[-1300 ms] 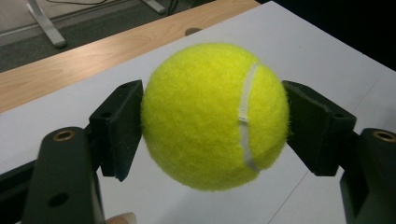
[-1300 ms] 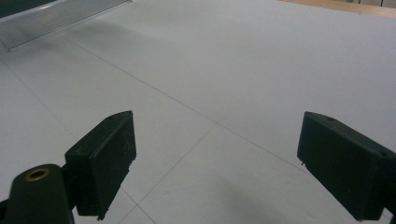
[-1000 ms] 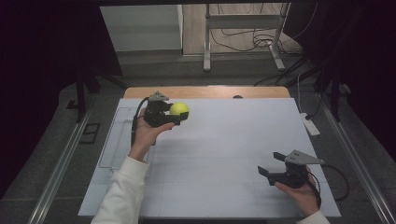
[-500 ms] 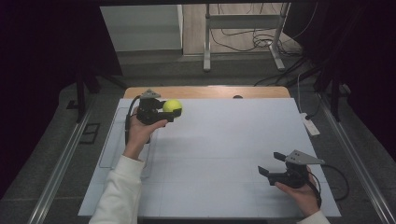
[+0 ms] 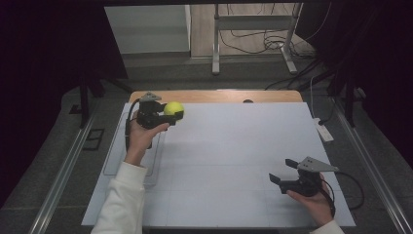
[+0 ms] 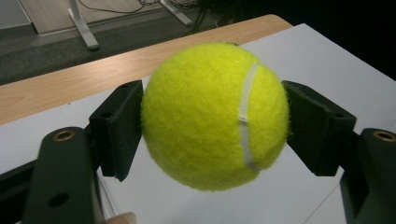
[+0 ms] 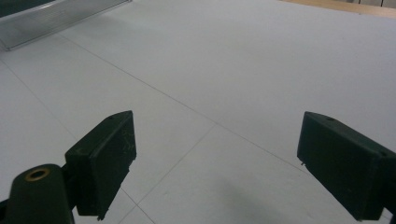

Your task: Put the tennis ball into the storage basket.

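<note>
One tennis ball (image 6: 215, 116) sat clamped in my left gripper (image 5: 168, 113), seam running upright; my right gripper (image 7: 217, 163) gaped wide.

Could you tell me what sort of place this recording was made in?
Probably a lab or workshop bench: a white-covered table, loose cables by a metal stand, and a left gripper holding a tennis ball.
</note>
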### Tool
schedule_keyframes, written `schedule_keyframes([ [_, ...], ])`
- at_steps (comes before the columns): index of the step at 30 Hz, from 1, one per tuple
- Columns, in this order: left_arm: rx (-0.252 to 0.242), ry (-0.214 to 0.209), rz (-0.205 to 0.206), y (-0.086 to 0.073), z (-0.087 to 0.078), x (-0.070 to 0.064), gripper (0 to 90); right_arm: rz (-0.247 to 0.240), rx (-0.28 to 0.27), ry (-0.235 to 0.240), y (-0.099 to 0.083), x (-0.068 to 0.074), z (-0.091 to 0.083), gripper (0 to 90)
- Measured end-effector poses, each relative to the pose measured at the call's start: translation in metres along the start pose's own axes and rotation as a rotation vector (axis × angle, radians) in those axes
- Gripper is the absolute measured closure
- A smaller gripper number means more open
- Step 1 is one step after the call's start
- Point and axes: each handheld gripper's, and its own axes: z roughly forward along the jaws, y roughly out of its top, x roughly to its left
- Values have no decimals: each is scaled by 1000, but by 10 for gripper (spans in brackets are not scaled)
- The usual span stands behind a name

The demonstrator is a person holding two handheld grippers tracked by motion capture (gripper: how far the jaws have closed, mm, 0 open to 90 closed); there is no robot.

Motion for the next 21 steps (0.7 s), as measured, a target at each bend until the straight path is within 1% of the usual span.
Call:
schedule_keyframes([
  [12, -12, 31, -20, -1, -6, 10, 268, 0, 2, 0, 0, 0, 0, 122],
  [19, -13, 62, -37, -3, -10, 21, 268, 0, 2, 2, 0, 0, 0, 122],
  [20, -13, 62, -37, -3, -10, 21, 268, 0, 2, 2, 0, 0, 0, 122],
  [21, -14, 69, -47, -5, -11, 25, 268, 0, 2, 2, 0, 0, 0, 122],
])
